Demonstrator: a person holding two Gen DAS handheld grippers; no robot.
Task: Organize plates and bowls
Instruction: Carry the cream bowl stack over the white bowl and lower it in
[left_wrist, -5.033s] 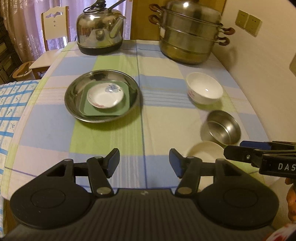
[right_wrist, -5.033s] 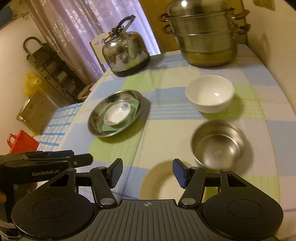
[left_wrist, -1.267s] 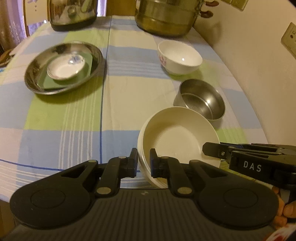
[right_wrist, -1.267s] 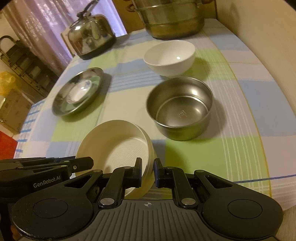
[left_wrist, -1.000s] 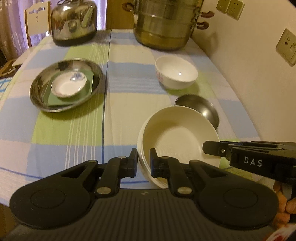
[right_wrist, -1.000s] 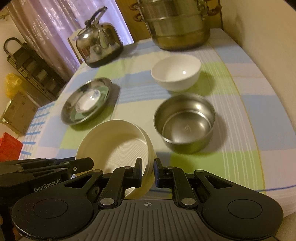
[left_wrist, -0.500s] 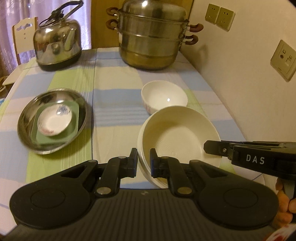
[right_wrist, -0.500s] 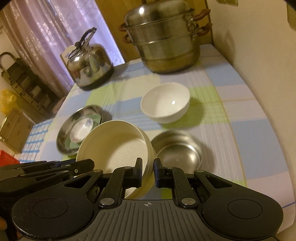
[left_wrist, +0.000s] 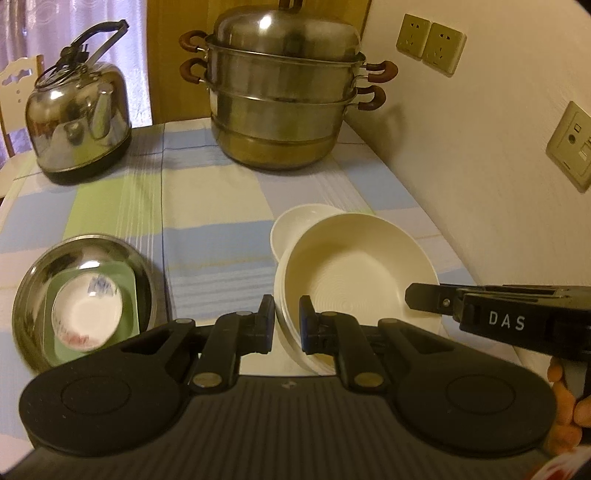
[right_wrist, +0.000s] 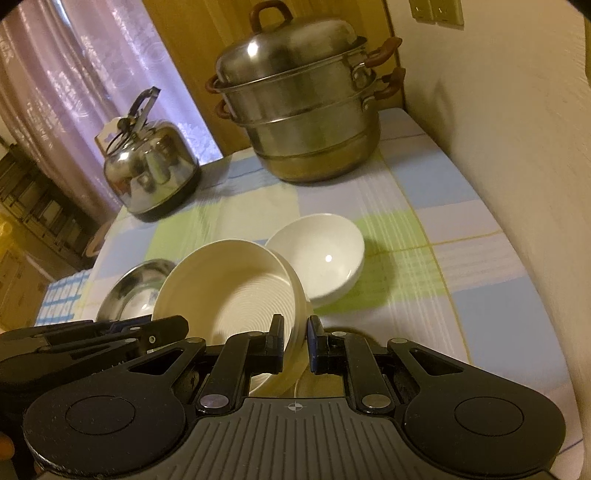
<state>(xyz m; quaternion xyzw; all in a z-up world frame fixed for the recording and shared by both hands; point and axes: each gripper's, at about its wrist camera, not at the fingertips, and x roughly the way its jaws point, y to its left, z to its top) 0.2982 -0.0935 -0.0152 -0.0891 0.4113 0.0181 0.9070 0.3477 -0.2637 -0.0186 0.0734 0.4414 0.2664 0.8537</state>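
Both grippers clamp the rim of a cream ribbed bowl (left_wrist: 354, 273) and hold it up, tilted, above the table. My left gripper (left_wrist: 287, 321) is shut on its near-left rim. My right gripper (right_wrist: 295, 341) is shut on its right rim; the bowl also shows in the right wrist view (right_wrist: 236, 291). A white ceramic bowl (right_wrist: 325, 254) stands on the table just beyond it and is partly hidden in the left wrist view (left_wrist: 295, 225). A steel plate (left_wrist: 33, 280) at the left holds a green square dish (left_wrist: 127, 291) and a small flowered saucer (left_wrist: 86, 317).
A large steel steamer pot (left_wrist: 280, 99) and a steel kettle (left_wrist: 79, 122) stand at the table's far end. A wall (left_wrist: 480, 155) with sockets runs along the table's right side. A checked cloth (left_wrist: 207, 206) covers the table.
Both grippers have lifted the cream bowl higher and carried it forward over the table, toward the white bowl. The steel bowl has dropped out of sight below it.
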